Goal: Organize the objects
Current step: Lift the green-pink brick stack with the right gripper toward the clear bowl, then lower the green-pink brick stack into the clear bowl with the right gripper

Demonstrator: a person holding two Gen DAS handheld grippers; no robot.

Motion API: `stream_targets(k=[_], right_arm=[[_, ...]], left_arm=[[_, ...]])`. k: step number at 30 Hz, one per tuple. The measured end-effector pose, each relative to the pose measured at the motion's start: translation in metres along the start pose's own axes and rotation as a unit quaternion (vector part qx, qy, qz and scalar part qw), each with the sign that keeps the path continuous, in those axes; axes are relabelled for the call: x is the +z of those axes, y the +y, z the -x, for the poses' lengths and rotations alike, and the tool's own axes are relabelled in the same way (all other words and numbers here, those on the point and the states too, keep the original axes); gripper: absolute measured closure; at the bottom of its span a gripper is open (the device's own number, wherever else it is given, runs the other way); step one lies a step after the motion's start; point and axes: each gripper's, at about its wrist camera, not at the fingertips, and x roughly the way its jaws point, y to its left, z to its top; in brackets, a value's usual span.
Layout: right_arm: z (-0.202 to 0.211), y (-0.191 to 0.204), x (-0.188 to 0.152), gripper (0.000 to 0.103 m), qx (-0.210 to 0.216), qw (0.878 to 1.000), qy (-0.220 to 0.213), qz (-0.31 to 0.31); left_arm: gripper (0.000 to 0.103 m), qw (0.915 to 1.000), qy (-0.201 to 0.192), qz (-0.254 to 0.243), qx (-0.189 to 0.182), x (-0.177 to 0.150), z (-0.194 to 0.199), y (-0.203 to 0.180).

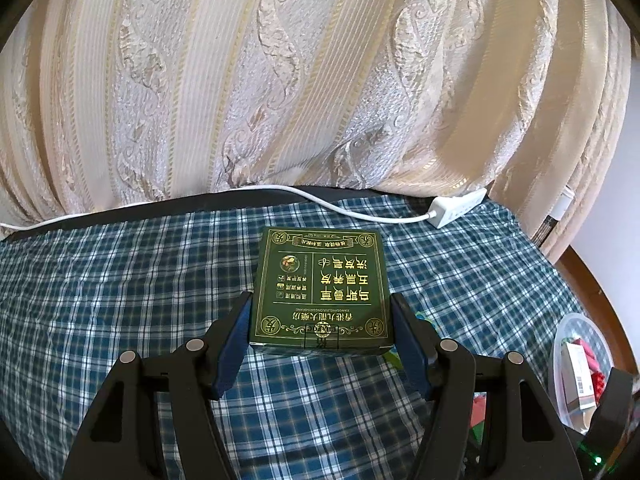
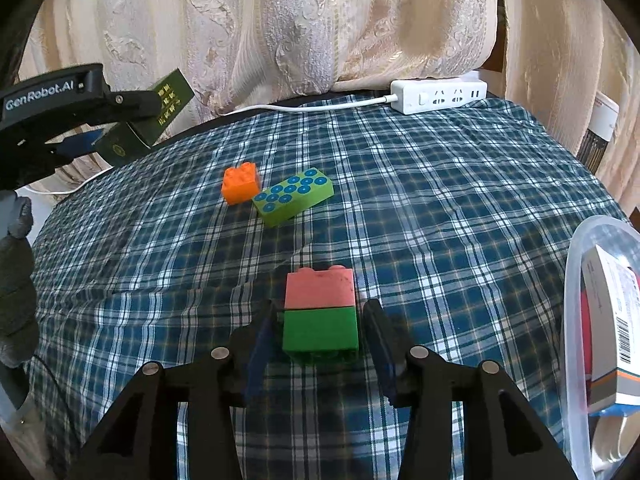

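Left wrist view: the left gripper point(image 1: 320, 322) has its fingers clenched on the dark green gold-printed carton point(image 1: 322, 286), held above the blue plaid desk point(image 1: 120, 280), long axis running away from the hand. Right wrist view: the right gripper point(image 2: 320, 332) straddles the pink-on-green stacked block point(image 2: 320, 314), fingers released on either side, clear plastic tub point(image 2: 576, 280) at the right; only this view shows the carton lifted off the cloth.

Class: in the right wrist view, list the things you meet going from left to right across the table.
Dark green box held in the left gripper → orange brick → green dotted block → pink-and-green bricks → power strip → plastic tub.
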Motion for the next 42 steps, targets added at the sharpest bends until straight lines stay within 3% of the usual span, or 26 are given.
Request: stream_targets(k=[4,20,30,42], right_arm=[[0.005,0.002,0.0,0.069,0.002,1.0,-0.004,0.003],[0.071,-0.012,0.001,0.07,0.004,0.997,-0.072,-0.019],[0.121,-0.073,-0.007,0.07,-0.056,0.989,-0.115,-0.078],[0.148,-0.16,-0.031,0.069,-0.126,0.969,-0.127,-0.171]], left_arm=[[0.036,1.0,-0.002,-0.001,-0.002,0.001,0.003,-0.001],[0.036,0.9997,-0.004,-0.02,-0.012,-0.003,0.009,-0.016],[0.036,0.999,-0.004,-0.038,-0.021,-0.009,0.012,-0.029],[0.036,0.9967,-0.004,-0.069,-0.042,-0.021,0.019,-0.052]])
